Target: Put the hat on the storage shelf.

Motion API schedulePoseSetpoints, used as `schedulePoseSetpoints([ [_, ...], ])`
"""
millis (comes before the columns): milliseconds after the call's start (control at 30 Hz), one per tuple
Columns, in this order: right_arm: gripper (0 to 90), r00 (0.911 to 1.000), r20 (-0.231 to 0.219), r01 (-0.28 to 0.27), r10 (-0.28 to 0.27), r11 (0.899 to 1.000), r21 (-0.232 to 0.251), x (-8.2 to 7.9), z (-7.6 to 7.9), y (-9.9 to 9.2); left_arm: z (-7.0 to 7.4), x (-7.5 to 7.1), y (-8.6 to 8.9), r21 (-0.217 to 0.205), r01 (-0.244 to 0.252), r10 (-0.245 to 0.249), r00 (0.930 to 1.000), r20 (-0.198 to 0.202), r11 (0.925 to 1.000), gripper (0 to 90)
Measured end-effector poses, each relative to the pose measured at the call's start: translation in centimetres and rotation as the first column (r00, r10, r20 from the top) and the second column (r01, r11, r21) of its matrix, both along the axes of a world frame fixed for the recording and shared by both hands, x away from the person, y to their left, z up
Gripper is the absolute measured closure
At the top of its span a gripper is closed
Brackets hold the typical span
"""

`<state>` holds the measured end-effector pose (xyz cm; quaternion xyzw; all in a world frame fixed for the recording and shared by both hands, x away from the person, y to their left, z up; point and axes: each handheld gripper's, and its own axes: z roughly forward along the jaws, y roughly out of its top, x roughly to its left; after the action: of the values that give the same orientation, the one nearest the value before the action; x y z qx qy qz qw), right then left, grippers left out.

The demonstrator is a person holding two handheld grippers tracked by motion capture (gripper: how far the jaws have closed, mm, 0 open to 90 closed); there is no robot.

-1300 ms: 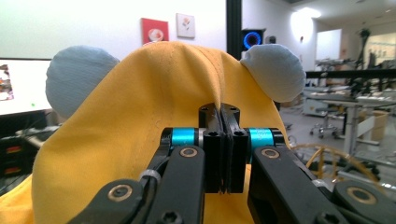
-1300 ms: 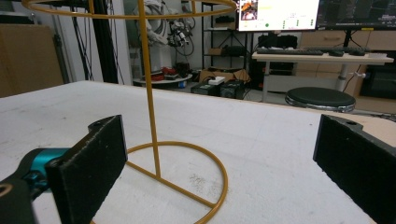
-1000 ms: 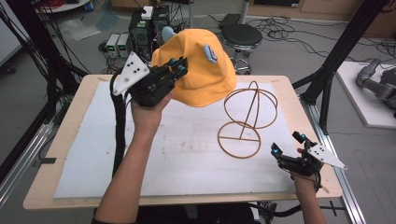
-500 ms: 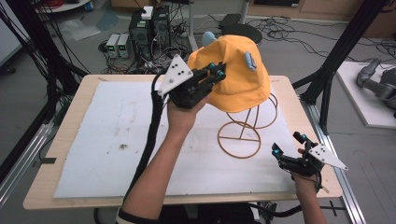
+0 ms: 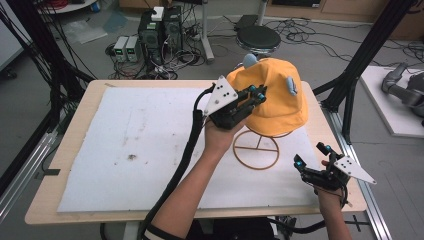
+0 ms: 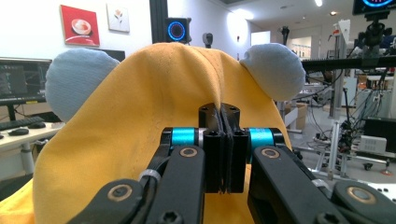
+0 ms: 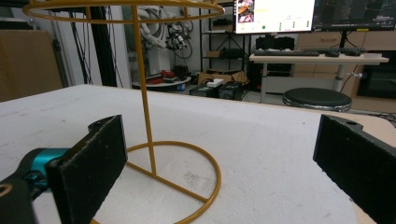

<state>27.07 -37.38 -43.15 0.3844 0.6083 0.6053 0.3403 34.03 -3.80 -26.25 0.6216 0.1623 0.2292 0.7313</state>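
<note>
The yellow fabric hat with grey ears (image 5: 272,95) is pinched in your clamped left gripper (image 5: 254,95), sitting over the gold wire stand (image 5: 256,150). Settle it, then let go; your right gripper (image 5: 311,156) waits wide open and empty near the stand's base.

- High view: even, bright indoor light, no hard shadows. Soft shade lies under the hat (image 5: 272,100) on the stand (image 5: 256,149), falling toward 6 o'clock.
- White mat (image 5: 125,145) reads flat and slightly washed out; small dark stains stay visible.
- High view is mildly soft overall; straight frame posts lean outward toward 3 and 9 o'clock.
- Left gripper view: ceiling lamps glare at 1 o'clock, blooming on the wall (image 6: 243,23). Hat cloth is sharp, weave visible; the room behind is hazy.
- Right gripper view: near jaws at 8 and 4 o'clock are blurred. The stand is fairly sharp. Monitor (image 7: 273,14) at 12 o'clock is overexposed.
</note>
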Motion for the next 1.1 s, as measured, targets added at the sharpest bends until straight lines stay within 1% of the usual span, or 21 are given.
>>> schedulePoseSetpoints([
  [33, 2.4, 1.0000, 0.003, 0.001, -0.001, 1.000, 0.001, 0.0, 0.0, 0.0, -0.5, 0.0, -0.2, 0.000, 0.003, -0.003, 1.0000, -0.008, 1.0000, 88.3],
  [100, 2.4, 1.0000, -0.001, 0.001, -0.001, 1.000, 0.001, -0.1, 0.0, 0.0, -1.0, 0.1, -0.4, 0.006, 0.006, -0.006, 0.9997, -0.022, 1.0000, 88.3],
  [133, 2.4, 1.0000, -0.001, 0.001, -0.001, 1.000, -0.004, -0.1, 0.0, 0.0, -1.0, 0.1, -0.4, 0.006, 0.006, -0.006, 0.9997, -0.022, 1.0000, 88.3],
  [233, 2.4, 1.0000, -0.002, -0.002, 0.002, 1.000, 0.002, -0.1, 0.0, 0.0, -1.7, 0.2, -0.8, 0.020, 0.006, -0.005, 0.9992, -0.039, 0.9998, 88.3],
  [333, 2.4, 1.0000, -0.001, -0.003, 0.003, 1.000, -0.004, 0.0, 0.0, 0.1, -2.4, 0.4, -1.0, 0.030, 0.008, -0.006, 0.9983, -0.058, 0.9995, 88.3],
  [367, 2.4, 1.0000, -0.001, -0.003, 0.003, 1.000, -0.004, 0.0, 0.0, 0.1, -2.4, 0.4, -1.0, 0.030, 0.008, -0.006, 0.9983, -0.058, 0.9995, 88.3],
  [400, 2.4, 1.0000, -0.003, -0.006, 0.006, 1.000, -0.005, 0.0, 0.0, 0.2, -2.7, 0.4, -1.3, 0.048, 0.013, -0.010, 0.9981, -0.062, 0.9987, 88.2],
  [467, 2.4, 1.0000, -0.006, -0.005, 0.005, 1.000, -0.002, 0.0, -0.1, 0.2, -3.0, 0.3, -1.6, 0.067, 0.016, -0.013, 0.9982, -0.059, 0.9976, 88.3],
  [533, 2.4, 1.0000, 0.000, -0.007, 0.007, 1.000, -0.012, 0.1, -0.1, 0.3, -3.3, 0.3, -1.8, 0.075, 0.015, -0.011, 0.9982, -0.059, 0.9971, 88.2],
  [700, 2.4, 0.9999, -0.006, -0.012, 0.011, 1.000, -0.015, 0.2, -0.1, 0.4, -3.7, 0.5, -1.6, 0.071, 0.006, -0.001, 0.9973, -0.074, 0.9975, 88.0],
  [767, 2.4, 0.9999, -0.003, -0.016, 0.016, 1.000, -0.019, 0.3, -0.1, 0.5, -3.7, 0.5, -1.6, 0.078, 0.002, 0.004, 0.9970, -0.077, 0.9969, 87.2],
  [800, 2.4, 0.9998, -0.001, -0.018, 0.018, 1.000, -0.018, 0.3, -0.1, 0.6, -3.7, 0.6, -1.6, 0.077, -0.009, 0.015, 0.9966, -0.081, 0.9970, 85.0],
  [833, 2.4, 0.9998, -0.005, -0.019, 0.019, 1.000, -0.016, 0.3, -0.1, 0.6, -3.7, 0.6, -1.6, 0.077, -0.009, 0.015, 0.9966, -0.081, 0.9970, 78.3],
  [900, 2.4, 0.9998, -0.002, -0.022, 0.022, 1.000, -0.020, 0.4, -0.1, 0.7, -3.9, 0.9, -1.6, 0.077, -0.051, 0.059, 0.9919, -0.112, 0.9957, 62.8],
  [933, 2.4, 0.9997, -0.002, -0.024, 0.024, 0.999, -0.023, 0.4, -0.1, 0.8, -3.9, 0.9, -1.5, 0.079, -0.055, 0.064, 0.9910, -0.118, 0.9954, 56.6],
  [1033, 2.4, 0.9995, -0.005, -0.030, 0.030, 0.999, -0.025, 0.5, -0.1, 0.8, -3.8, 0.9, -1.2, 0.087, -0.081, 0.090, 0.9908, -0.101, 0.9929, 43.5],
  [1100, 2.4, 0.9995, -0.008, -0.032, 0.032, 0.999, -0.026, 0.5, -0.1, 0.9, -3.6, 0.8, -0.8, 0.076, -0.094, 0.101, 0.9906, -0.092, 0.9927, 34.6],
])
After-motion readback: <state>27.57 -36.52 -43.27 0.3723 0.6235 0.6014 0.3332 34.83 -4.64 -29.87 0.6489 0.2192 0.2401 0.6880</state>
